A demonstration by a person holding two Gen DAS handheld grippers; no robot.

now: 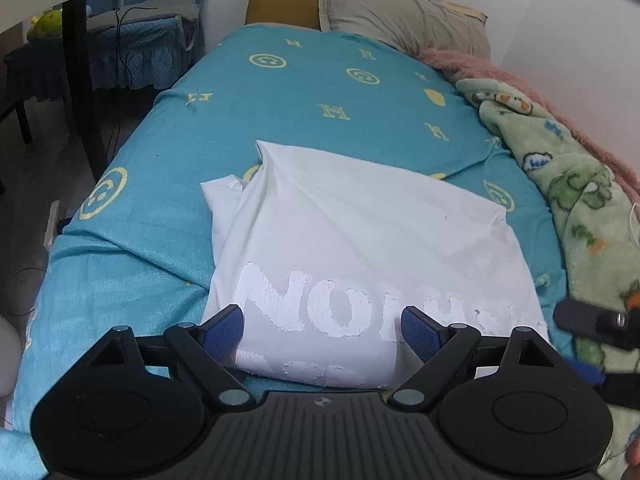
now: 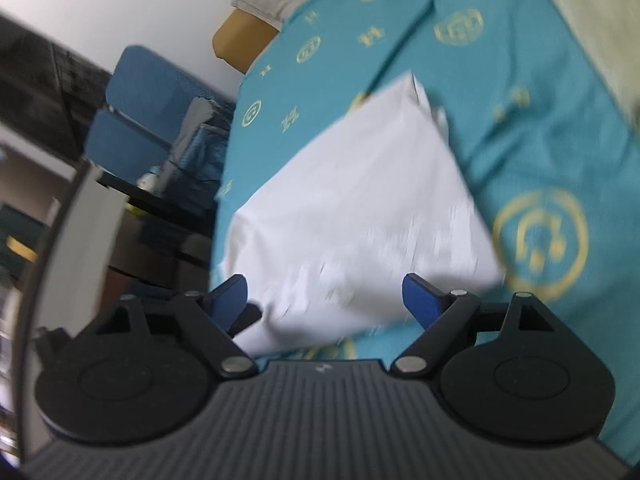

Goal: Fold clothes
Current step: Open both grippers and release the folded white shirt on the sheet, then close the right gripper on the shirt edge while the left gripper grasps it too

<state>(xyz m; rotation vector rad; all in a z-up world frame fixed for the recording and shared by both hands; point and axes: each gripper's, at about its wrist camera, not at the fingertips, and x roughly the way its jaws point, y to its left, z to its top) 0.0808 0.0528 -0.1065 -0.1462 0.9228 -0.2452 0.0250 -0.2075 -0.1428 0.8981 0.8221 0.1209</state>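
Observation:
A white T-shirt (image 1: 360, 240) with large white raised lettering lies partly folded on the teal bedsheet (image 1: 280, 92). A sleeve or corner sticks out at its left side. My left gripper (image 1: 322, 334) is open and empty, just above the shirt's near edge, its blue pads either side of the lettering. In the right wrist view the same shirt (image 2: 360, 208) appears tilted and blurred. My right gripper (image 2: 326, 300) is open and empty, over the shirt's near corner. The right gripper's black body also shows at the right edge of the left wrist view (image 1: 600, 328).
A grey pillow (image 1: 400, 12) and a mustard cushion (image 1: 280, 0) lie at the bed's head. A green patterned blanket (image 1: 568, 184) and a pink one (image 1: 472, 64) are bunched along the right side by the wall. A blue covered chair (image 1: 136, 52) and a dark post (image 1: 80, 60) stand left of the bed.

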